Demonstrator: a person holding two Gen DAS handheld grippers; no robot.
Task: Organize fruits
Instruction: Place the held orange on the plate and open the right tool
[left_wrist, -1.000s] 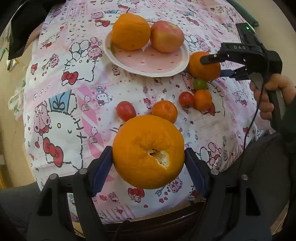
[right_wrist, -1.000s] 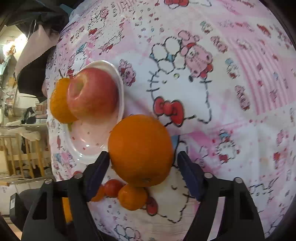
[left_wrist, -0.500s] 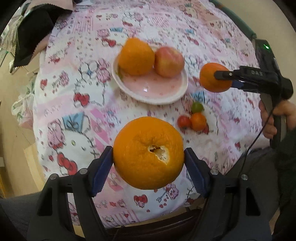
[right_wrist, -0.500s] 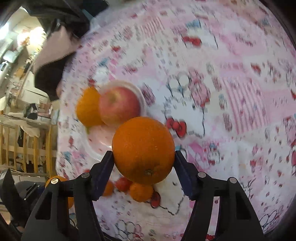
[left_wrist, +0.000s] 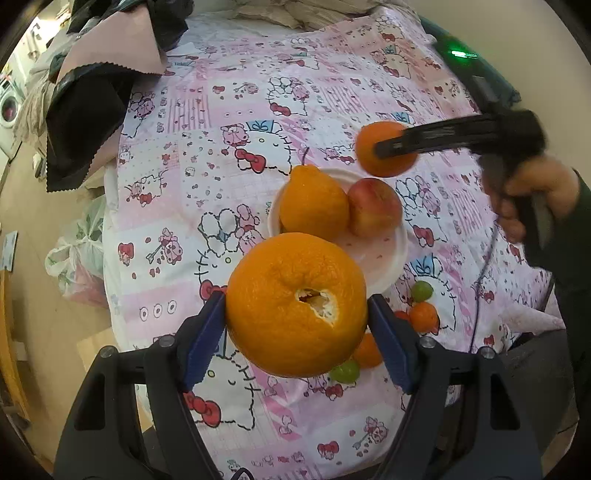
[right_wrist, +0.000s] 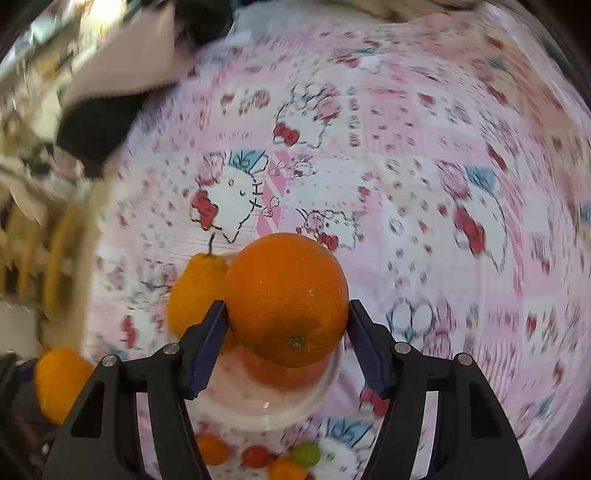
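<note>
My left gripper (left_wrist: 295, 315) is shut on a big orange with a torn stem hole (left_wrist: 295, 306), held in the air in front of the white plate (left_wrist: 388, 266). The plate holds a bumpy orange citrus (left_wrist: 314, 203) and a red apple (left_wrist: 375, 206). My right gripper (right_wrist: 286, 314) is shut on a smooth round orange (right_wrist: 286, 299), held above the plate (right_wrist: 266, 410). In the left wrist view the right gripper (left_wrist: 388, 149) and its orange (left_wrist: 369, 142) hang beyond the plate's far right edge.
Small fruits lie on the pink cartoon cloth (left_wrist: 221, 129) in front of the plate: a green one (left_wrist: 421, 291), small orange ones (left_wrist: 424, 316), another green one (left_wrist: 345, 371). Dark and pink cloths (left_wrist: 88, 122) lie at the far left corner. A plastic bag (left_wrist: 79, 266) sits on the floor left.
Both grippers have risen and moved away from the table with their oranges. The right gripper swung over the plate; its view is blurred by motion.
</note>
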